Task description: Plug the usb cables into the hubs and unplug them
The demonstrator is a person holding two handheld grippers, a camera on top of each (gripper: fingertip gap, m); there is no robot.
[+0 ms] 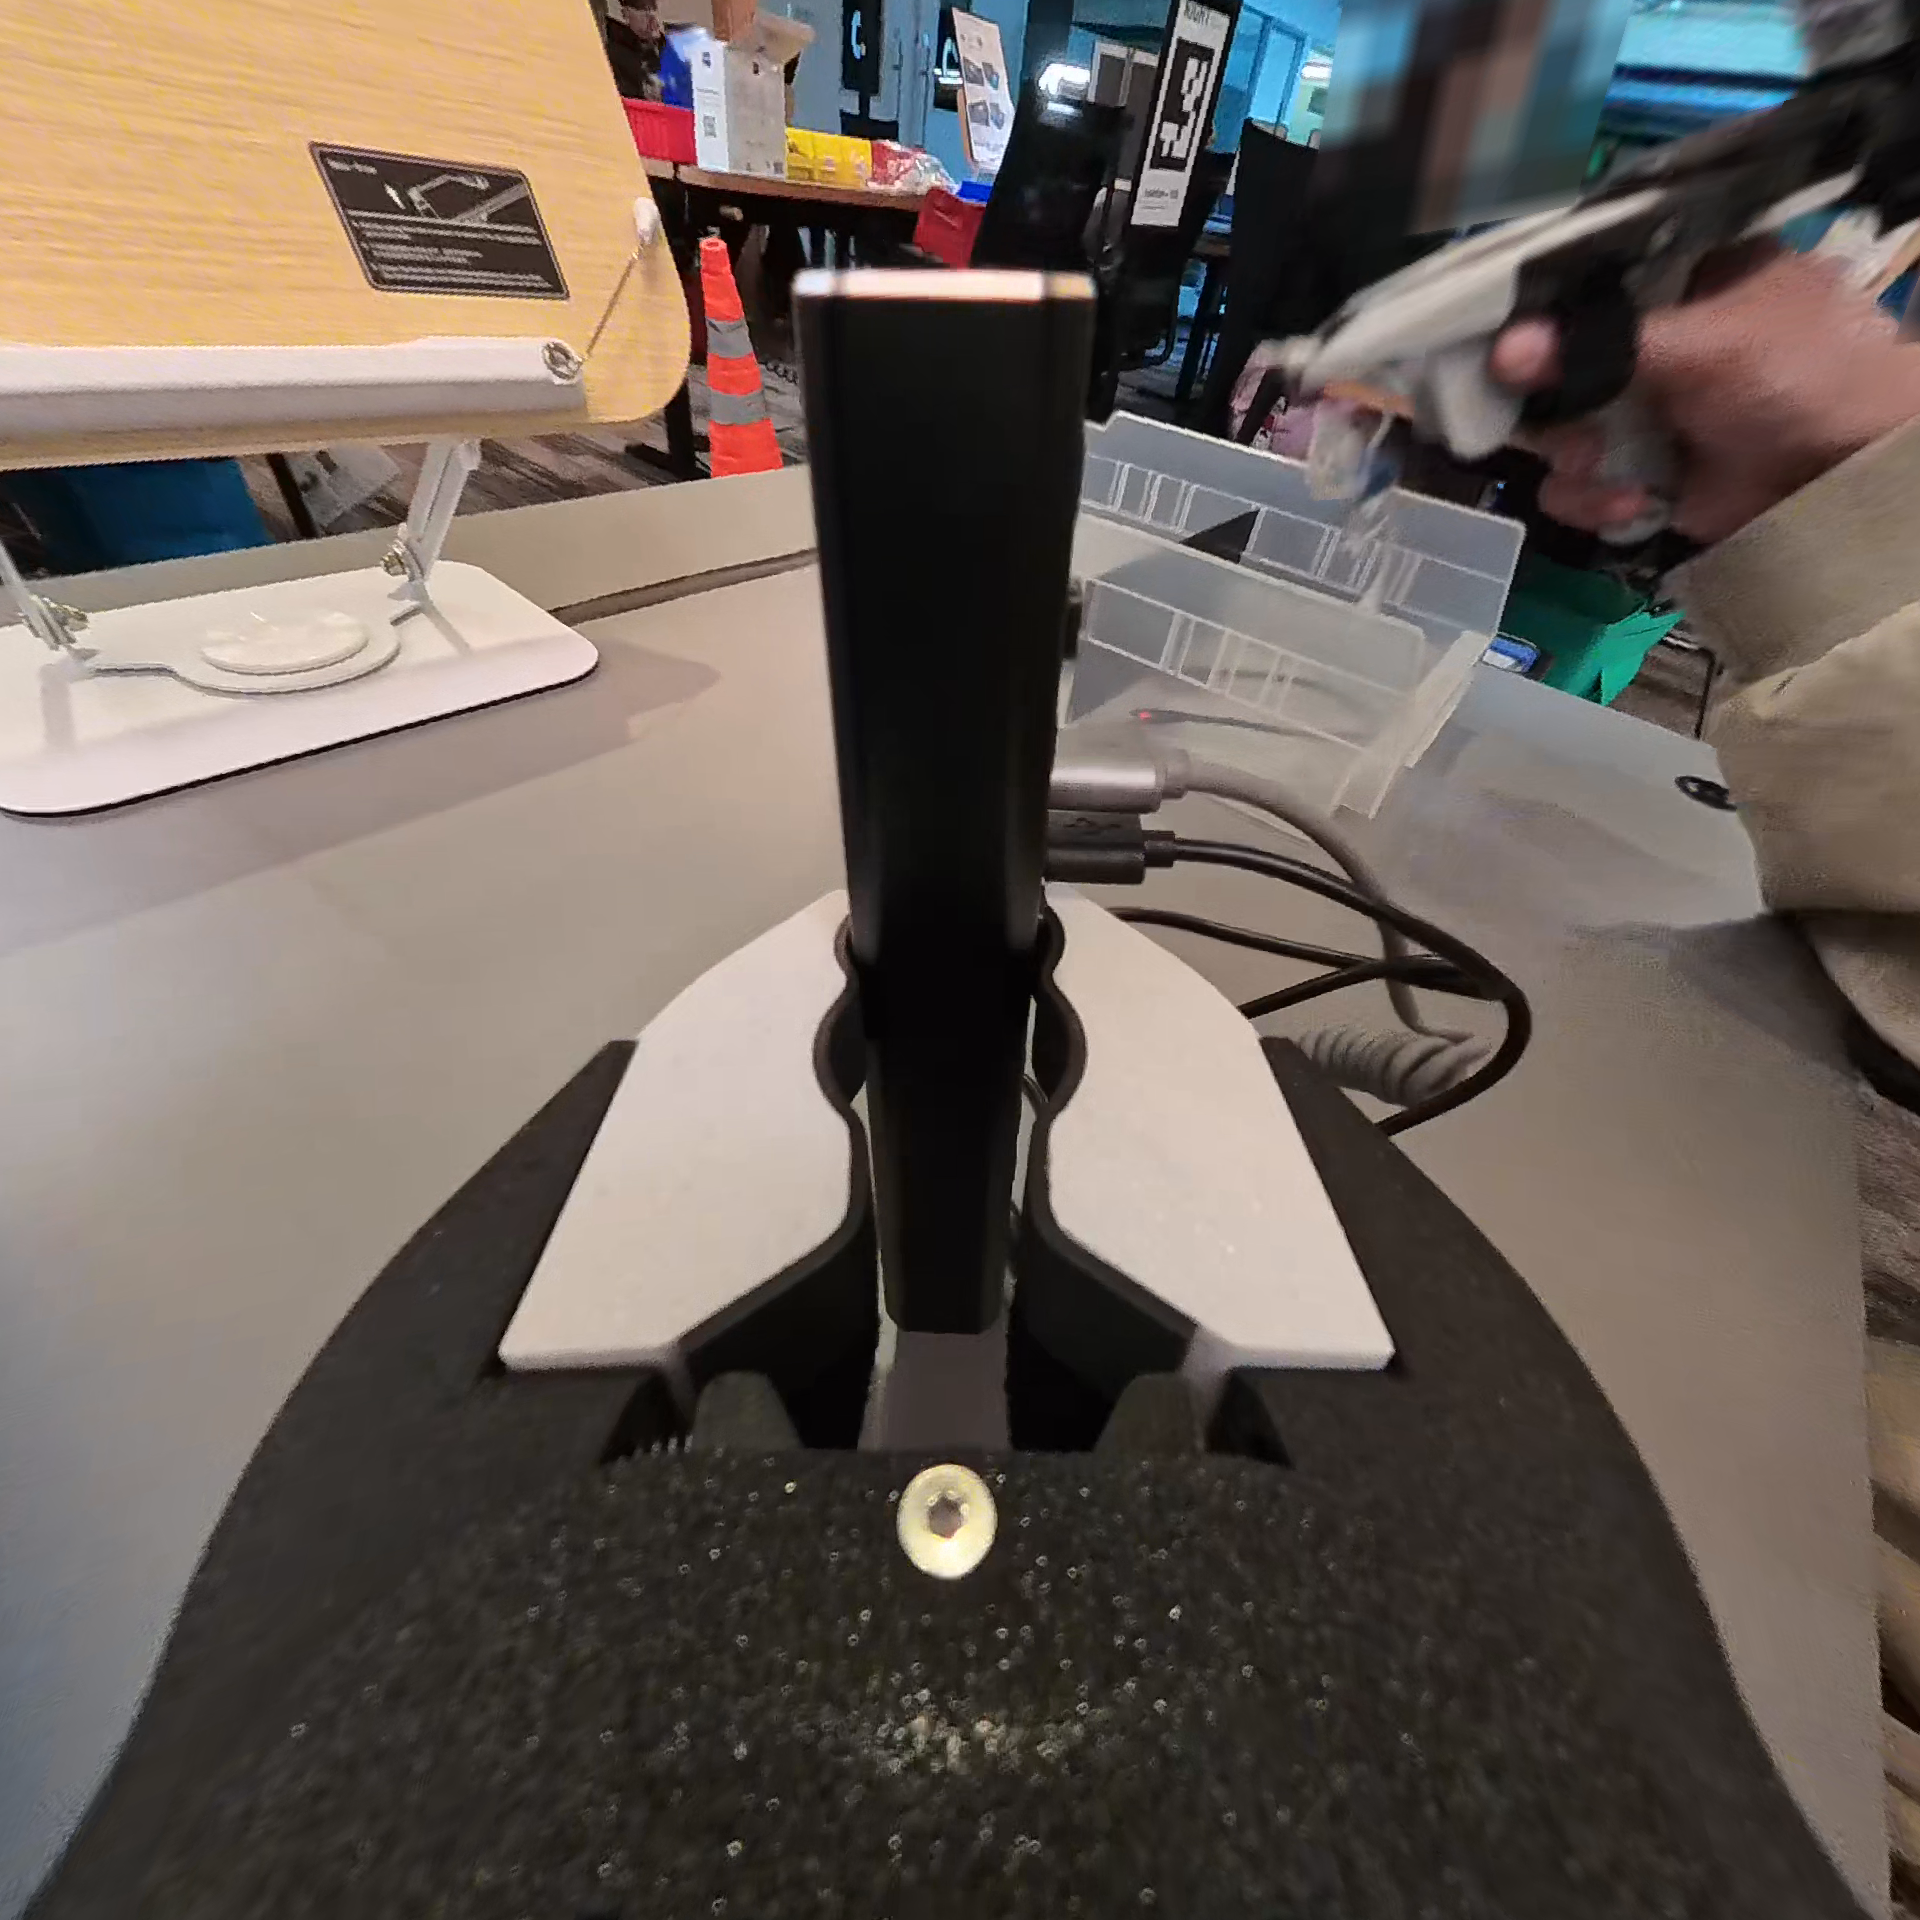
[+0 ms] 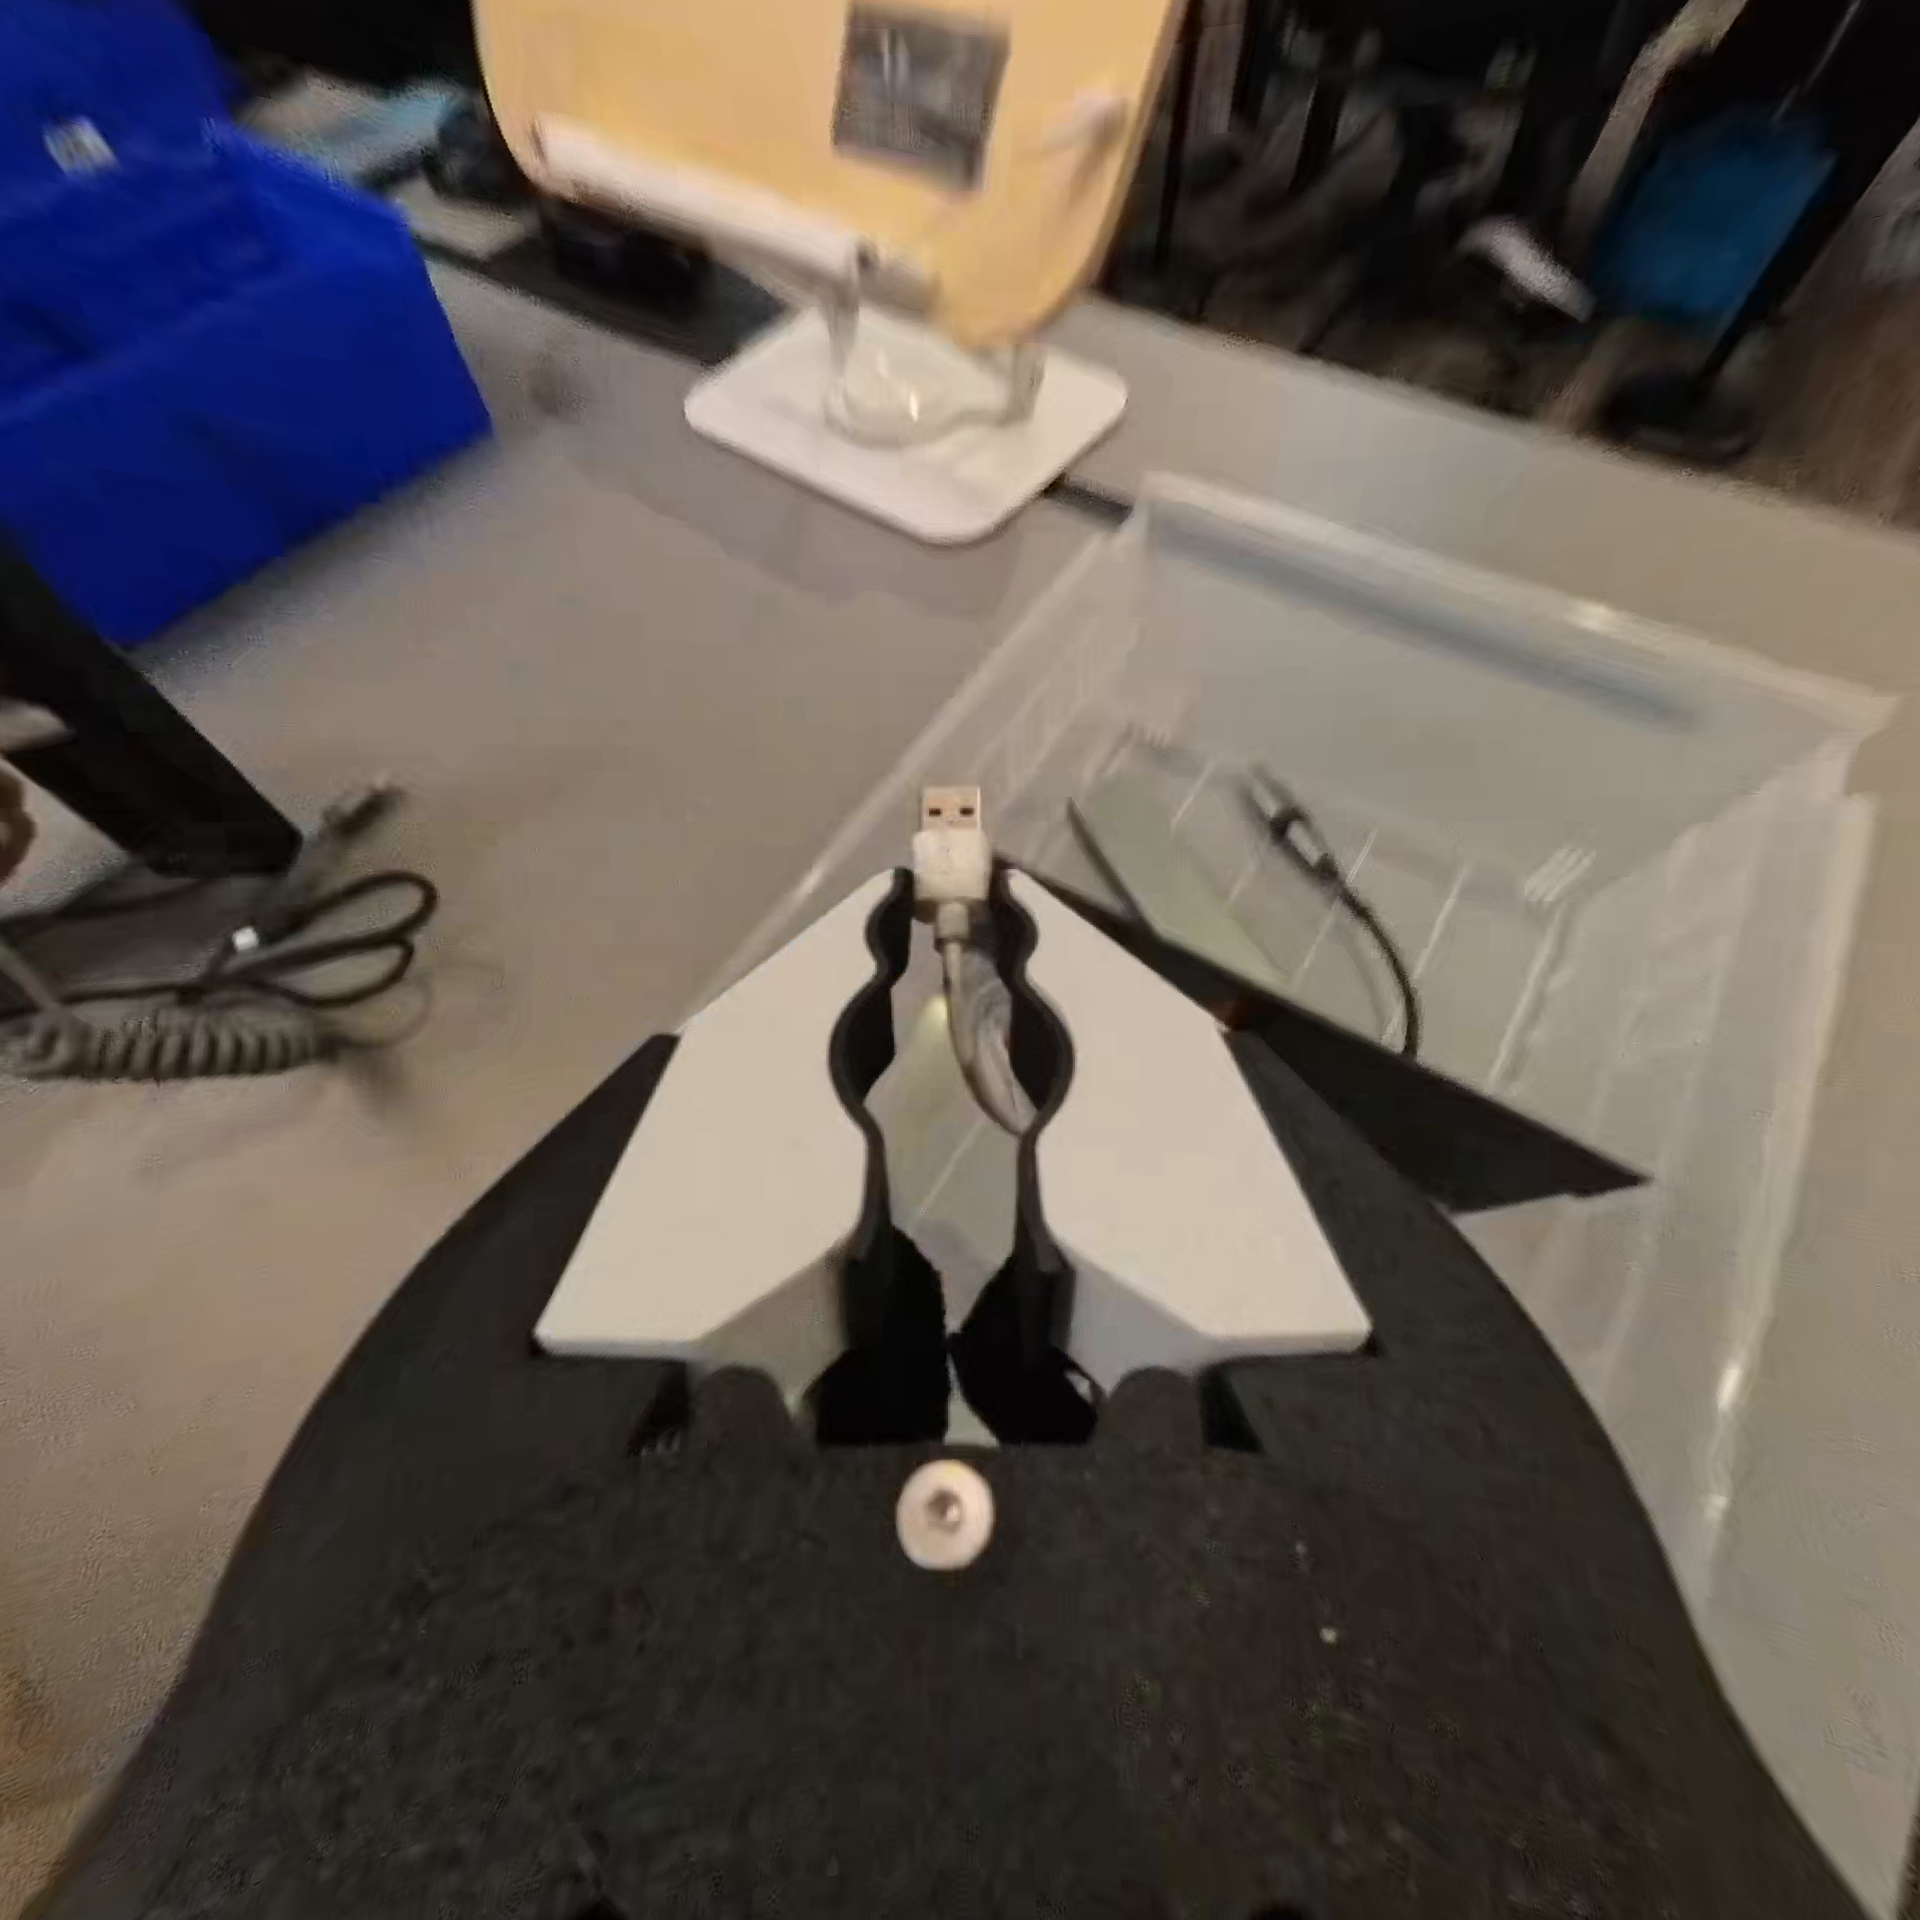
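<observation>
Plug-in step: hub held, cable in transit.

Your left gripper (image 1: 948, 1049) has its jaws clamped on the black hub (image 1: 945, 727), a smooth slab standing upright with two plugs already seated on its right side. Your right gripper (image 2: 951, 883) pinches the white USB cable (image 2: 948, 847) behind its metal plug, above the clear plastic bin (image 2: 1455, 665) (view blurred). Next, judging by the pose: align the plug flat-on with a free port.
</observation>
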